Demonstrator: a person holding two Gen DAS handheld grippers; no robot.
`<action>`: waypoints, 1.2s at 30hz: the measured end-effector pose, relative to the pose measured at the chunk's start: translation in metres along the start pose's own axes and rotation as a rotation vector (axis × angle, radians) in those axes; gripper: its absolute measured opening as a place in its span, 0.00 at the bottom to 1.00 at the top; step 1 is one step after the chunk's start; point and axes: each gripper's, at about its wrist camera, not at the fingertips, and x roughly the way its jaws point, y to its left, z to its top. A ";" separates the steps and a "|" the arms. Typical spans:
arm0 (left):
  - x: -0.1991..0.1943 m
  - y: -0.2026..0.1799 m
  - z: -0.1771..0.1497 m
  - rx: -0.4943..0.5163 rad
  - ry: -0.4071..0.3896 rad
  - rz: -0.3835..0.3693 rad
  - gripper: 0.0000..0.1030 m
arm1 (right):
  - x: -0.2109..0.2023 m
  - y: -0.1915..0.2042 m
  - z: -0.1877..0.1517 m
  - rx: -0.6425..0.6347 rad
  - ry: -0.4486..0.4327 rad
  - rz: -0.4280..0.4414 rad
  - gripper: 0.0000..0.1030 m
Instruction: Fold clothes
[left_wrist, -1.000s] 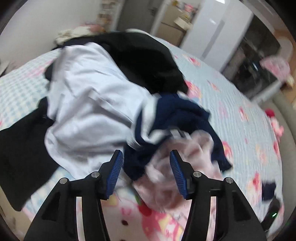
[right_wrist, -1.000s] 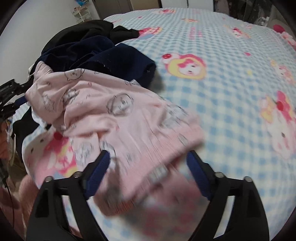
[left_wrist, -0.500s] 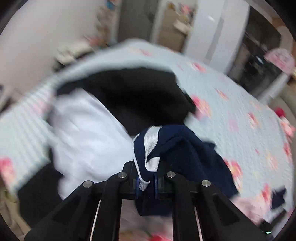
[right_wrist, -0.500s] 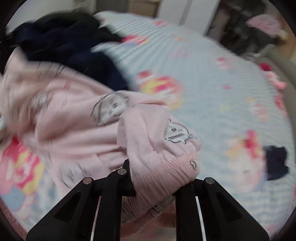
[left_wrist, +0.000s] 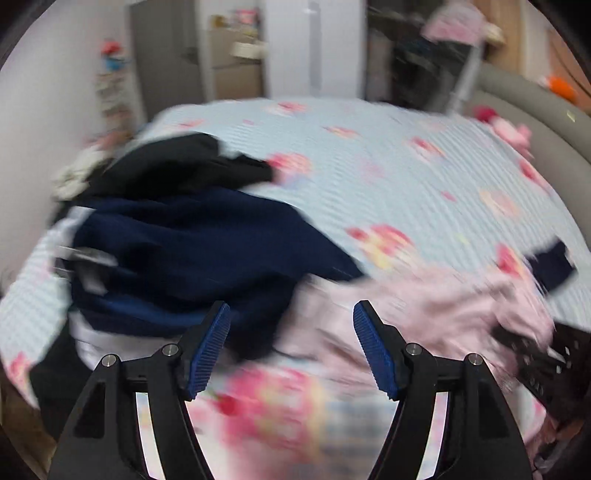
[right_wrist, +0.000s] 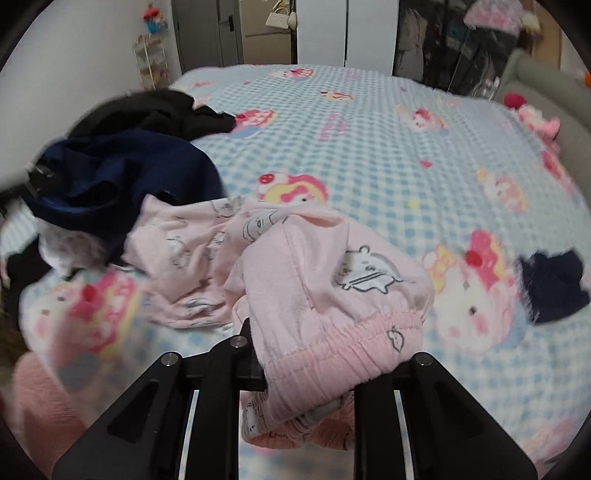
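Left wrist: hand-held gripper (left_wrist: 291, 347) released navy garment (left_wrist: 192, 254).

My pads (left_wrist: 207, 349) are ribbed blue rubber on matt black plastic; the pink trousers (right_wrist: 332, 295) are soft fleecy cloth, the bed (right_wrist: 388, 147) cover quilted.

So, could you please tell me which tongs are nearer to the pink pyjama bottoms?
Right. The right tongs are clamped on the pink pyjama bottoms at the waistband. The left tongs are opening with nothing between them, just beside the pink fabric.
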 end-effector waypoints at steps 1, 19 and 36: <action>0.003 -0.015 -0.006 0.018 0.016 -0.037 0.69 | -0.006 -0.006 -0.001 0.013 -0.013 0.005 0.17; 0.012 -0.215 -0.087 0.013 0.209 -0.828 0.73 | -0.089 -0.099 -0.057 0.293 -0.072 0.144 0.20; 0.003 -0.189 -0.092 0.041 0.197 -0.667 0.72 | -0.083 -0.162 -0.096 0.465 -0.055 0.137 0.47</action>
